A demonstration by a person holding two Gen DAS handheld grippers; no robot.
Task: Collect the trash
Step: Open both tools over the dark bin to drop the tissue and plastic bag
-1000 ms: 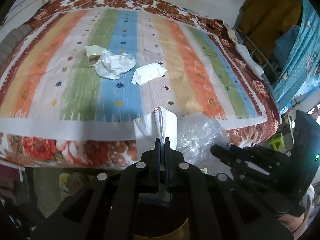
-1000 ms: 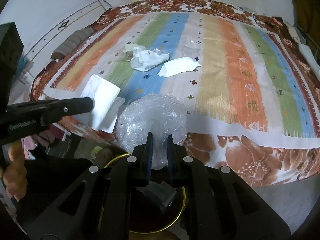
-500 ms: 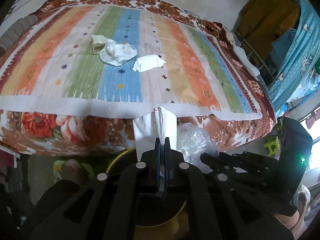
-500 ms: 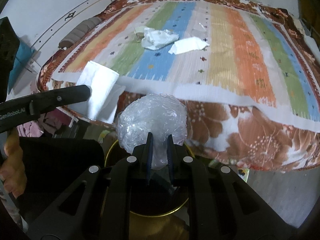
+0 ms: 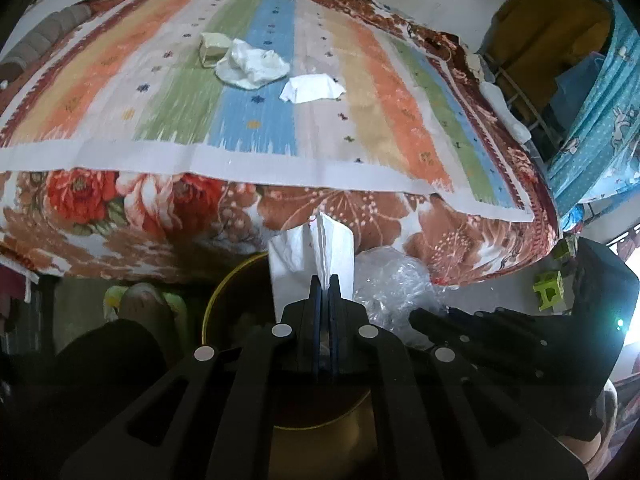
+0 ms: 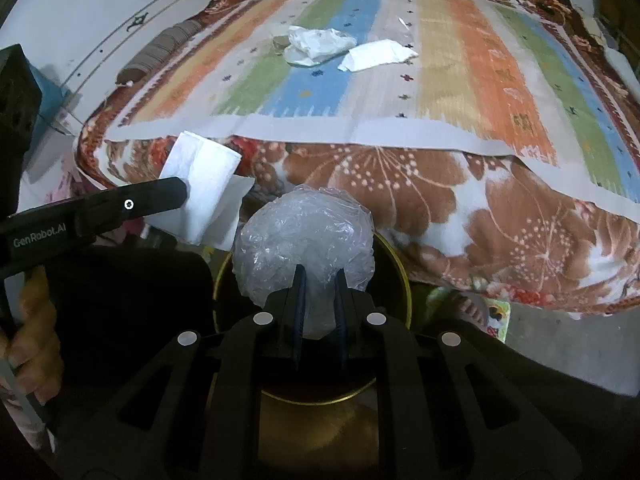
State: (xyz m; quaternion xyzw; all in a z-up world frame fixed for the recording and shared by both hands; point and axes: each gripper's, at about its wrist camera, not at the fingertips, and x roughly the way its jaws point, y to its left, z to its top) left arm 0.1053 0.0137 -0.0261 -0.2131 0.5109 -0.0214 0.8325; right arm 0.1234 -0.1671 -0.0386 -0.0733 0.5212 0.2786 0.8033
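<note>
My left gripper (image 5: 325, 280) is shut on a folded white tissue (image 5: 312, 256), held above a dark bin with a yellow rim (image 5: 224, 288). The same tissue (image 6: 204, 188) shows at the left gripper's tip in the right wrist view. My right gripper (image 6: 320, 276) is shut on a crumpled clear plastic bag (image 6: 304, 236) right over the bin's rim (image 6: 396, 264). That bag (image 5: 392, 284) hangs just right of the tissue in the left wrist view. On the striped bedspread lie a crumpled white plastic (image 5: 252, 64), a flat white tissue (image 5: 312, 88) and a pale small carton (image 5: 214, 46).
The bed's flowered blanket edge (image 5: 160, 208) hangs just beyond the bin. A person's foot (image 5: 140, 304) stands left of the bin, another foot (image 6: 468, 308) to its right. A blue curtain (image 5: 600, 120) and a green stool (image 5: 550, 290) are at the right.
Both grippers have drawn back from the bed and sunk, each keeping its load. The bed's edge now sits higher in view and the bin lies beneath tissue and bag.
</note>
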